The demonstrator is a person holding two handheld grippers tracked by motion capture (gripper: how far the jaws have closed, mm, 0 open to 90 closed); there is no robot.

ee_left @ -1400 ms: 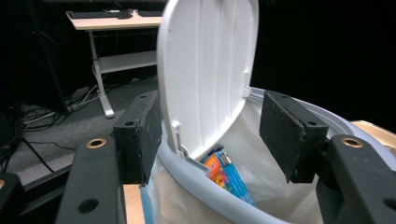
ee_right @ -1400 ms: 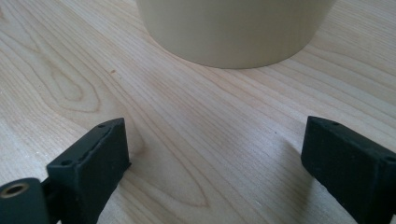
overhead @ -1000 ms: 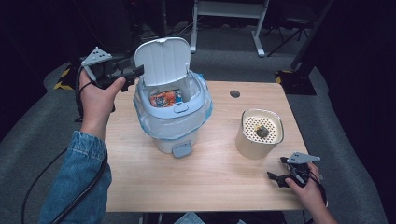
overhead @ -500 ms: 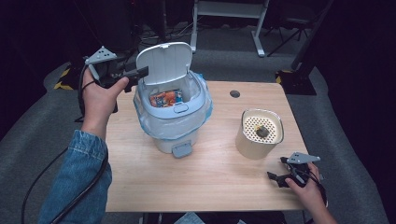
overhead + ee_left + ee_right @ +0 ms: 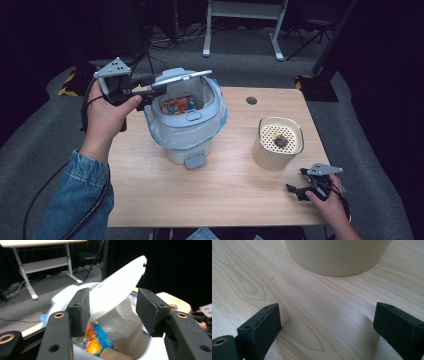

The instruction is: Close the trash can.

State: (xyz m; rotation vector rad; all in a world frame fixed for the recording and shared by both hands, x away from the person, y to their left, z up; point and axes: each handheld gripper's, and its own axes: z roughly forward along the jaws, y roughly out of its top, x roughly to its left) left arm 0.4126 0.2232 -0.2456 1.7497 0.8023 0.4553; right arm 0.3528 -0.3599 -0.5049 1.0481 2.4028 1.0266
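A pale blue pedal bin lined with a plastic bag stands on the left half of the wooden table. A colourful wrapper lies inside. Its white lid is tipped over the opening, almost level. My left gripper is at the lid's left edge. Its jaws have just been closing a little and still stand apart, with the lid's edge between them. My right gripper rests open on the table near the front right corner, holding nothing.
A cream canister with a perforated top stands at the right, just beyond my right gripper, with a small dark lump on top. A round cable hole is at the table's far edge. The bin's pedal faces me.
The lid has swung down from upright to nearly level over the bin. My left gripper has moved right with it. The right gripper has stayed put.
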